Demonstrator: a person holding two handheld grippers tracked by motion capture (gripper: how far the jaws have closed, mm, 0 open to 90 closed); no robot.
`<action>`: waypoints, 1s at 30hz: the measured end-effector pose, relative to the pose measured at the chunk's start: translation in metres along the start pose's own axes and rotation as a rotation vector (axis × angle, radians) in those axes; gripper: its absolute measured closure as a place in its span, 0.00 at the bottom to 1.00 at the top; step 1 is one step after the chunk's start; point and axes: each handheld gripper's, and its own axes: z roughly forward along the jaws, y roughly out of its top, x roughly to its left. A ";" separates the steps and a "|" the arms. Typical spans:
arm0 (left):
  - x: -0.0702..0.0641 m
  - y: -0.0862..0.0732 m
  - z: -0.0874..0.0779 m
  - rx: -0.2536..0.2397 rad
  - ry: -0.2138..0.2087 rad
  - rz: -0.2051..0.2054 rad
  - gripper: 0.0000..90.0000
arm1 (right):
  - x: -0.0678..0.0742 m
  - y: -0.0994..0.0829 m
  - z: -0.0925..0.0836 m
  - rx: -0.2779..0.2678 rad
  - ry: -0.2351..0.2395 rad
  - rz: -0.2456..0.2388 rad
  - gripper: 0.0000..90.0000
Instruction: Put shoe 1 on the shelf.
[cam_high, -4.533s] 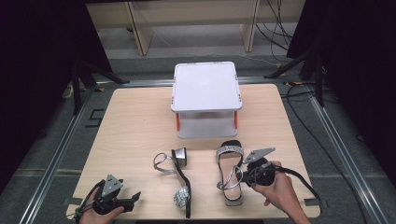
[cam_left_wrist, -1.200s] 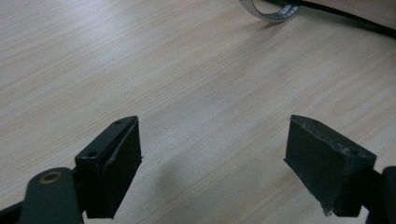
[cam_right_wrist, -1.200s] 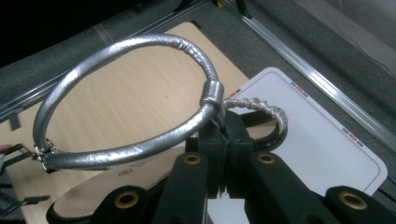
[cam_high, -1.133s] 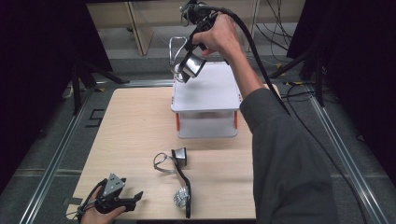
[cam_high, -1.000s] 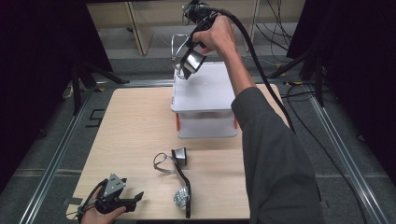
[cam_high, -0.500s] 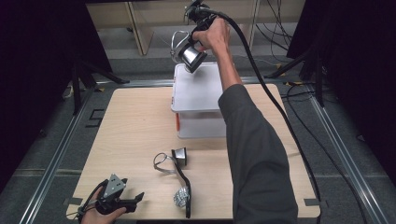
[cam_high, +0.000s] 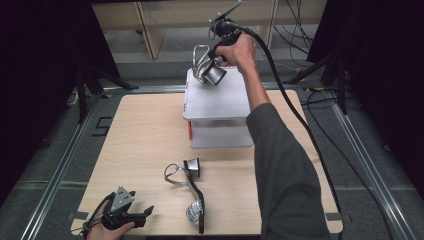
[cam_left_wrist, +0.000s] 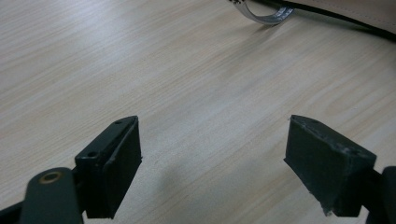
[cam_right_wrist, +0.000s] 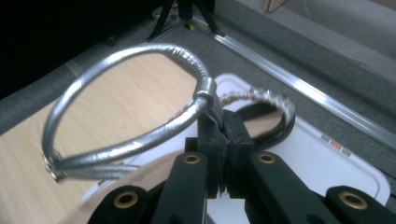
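Silver sandal (cam_high: 209, 70) hangs pinched in right claw (cam_right_wrist: 223, 135), no readable writing.

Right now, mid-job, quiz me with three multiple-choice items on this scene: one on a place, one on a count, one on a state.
1. Where is the silver sandal that the right hand-held gripper holds?
A. over the white lidded box
B. flat on the table's near edge
C. on the floor

2. How many sandals lie on the wooden table?
A. none
B. one
C. three

3. How do the left hand-held gripper's jaws stand?
A. shut on a strap
B. shut on nothing
C. open, with bare wood between them

Answers:
1 A, the high view shows it hanging above the box's far end.
2 B, a single second sandal lies near the front edge.
3 C, the left gripper view shows a wide gap between the two jaws.
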 end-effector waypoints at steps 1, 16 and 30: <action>0.000 0.000 0.000 0.002 0.001 0.000 0.20 | -0.001 -0.006 0.000 0.008 0.002 -0.008 0.98; 0.000 -0.001 0.002 0.010 0.011 0.002 0.20 | -0.010 -0.070 0.009 0.109 0.024 -0.010 0.95; 0.000 -0.001 0.002 0.010 0.011 -0.002 0.20 | -0.014 -0.085 0.018 0.063 0.081 0.051 0.94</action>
